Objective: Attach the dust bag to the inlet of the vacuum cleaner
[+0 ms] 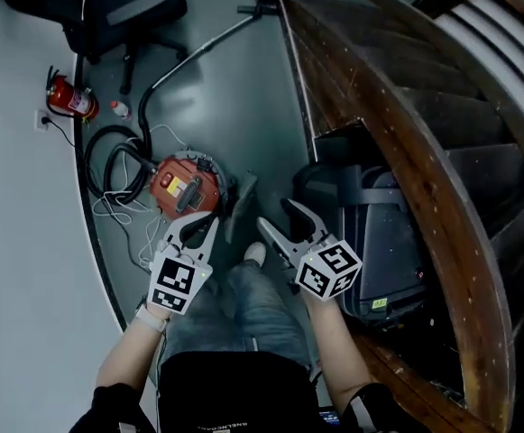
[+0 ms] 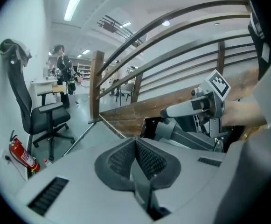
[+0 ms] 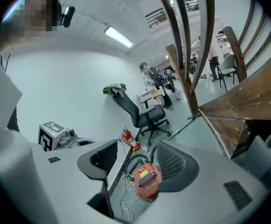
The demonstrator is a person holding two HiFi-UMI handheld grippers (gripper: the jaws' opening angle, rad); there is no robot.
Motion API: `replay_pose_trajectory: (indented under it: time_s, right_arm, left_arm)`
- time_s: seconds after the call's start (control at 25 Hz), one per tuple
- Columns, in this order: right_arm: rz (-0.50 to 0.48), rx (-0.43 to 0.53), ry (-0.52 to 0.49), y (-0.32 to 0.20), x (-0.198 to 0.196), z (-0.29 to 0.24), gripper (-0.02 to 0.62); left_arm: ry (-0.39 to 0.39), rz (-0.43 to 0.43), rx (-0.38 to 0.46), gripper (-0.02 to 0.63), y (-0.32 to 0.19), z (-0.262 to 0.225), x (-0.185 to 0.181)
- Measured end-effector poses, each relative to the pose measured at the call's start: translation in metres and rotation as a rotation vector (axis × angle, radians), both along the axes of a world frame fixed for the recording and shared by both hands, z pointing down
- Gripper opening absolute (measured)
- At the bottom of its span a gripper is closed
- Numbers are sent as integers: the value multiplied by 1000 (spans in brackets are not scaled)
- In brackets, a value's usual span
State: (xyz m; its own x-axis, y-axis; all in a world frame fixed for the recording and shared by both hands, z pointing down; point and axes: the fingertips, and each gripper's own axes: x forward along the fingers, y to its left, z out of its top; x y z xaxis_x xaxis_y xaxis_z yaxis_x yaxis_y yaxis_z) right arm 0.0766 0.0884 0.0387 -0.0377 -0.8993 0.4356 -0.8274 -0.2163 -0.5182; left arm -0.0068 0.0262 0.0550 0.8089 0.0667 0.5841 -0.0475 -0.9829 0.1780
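Note:
The red vacuum cleaner (image 1: 185,186) stands on the grey floor below me, its black hose (image 1: 108,165) looped to its left; it also shows in the right gripper view (image 3: 147,181). A grey flat piece (image 1: 241,204) lies right beside it; I cannot tell what it is. Both grippers hang high above the floor in front of the person's legs. My left gripper (image 1: 194,231) (image 2: 136,146) has its pads touching, with nothing in them. My right gripper (image 1: 289,226) (image 3: 137,164) stands open and holds nothing. No dust bag can be made out for certain.
A red fire extinguisher (image 1: 70,102) stands by the white wall at left, a black office chair (image 1: 122,12) beyond it. White cables (image 1: 131,219) trail beside the vacuum. A dark wooden stair (image 1: 406,133) curves along the right, with a black and grey machine (image 1: 379,242) beneath it.

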Motion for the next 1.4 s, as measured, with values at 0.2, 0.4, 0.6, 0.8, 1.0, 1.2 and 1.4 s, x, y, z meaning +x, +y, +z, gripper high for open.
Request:
replay_pose_trajectory:
  time_s: [0.2, 0.4, 0.6, 0.8, 1.0, 1.2, 1.4]
  right_arm:
    - [54, 258, 34, 2, 11, -113, 290]
    - [26, 350, 55, 27, -16, -197, 290]
    - [7, 413, 68, 42, -42, -252, 290]
    - [-50, 452, 118, 44, -72, -286, 288]
    - [-41, 473, 156, 48, -83, -300, 272]
    - [21, 475, 176, 48, -74, -305, 184]
    - [50, 478, 192, 39, -68, -314, 71]
  left_arm:
    - [126, -51, 53, 14, -5, -101, -4]
    - [191, -57, 84, 14, 25, -183, -27]
    - [276, -77, 92, 14, 42, -238, -46]
    - [354, -104, 121, 14, 37, -276, -63]
    - [381, -149, 132, 14, 23, -291, -77]
    - [379, -140, 151, 14, 19, -298, -83]
    - [402, -141, 160, 14, 8, -311, -85]
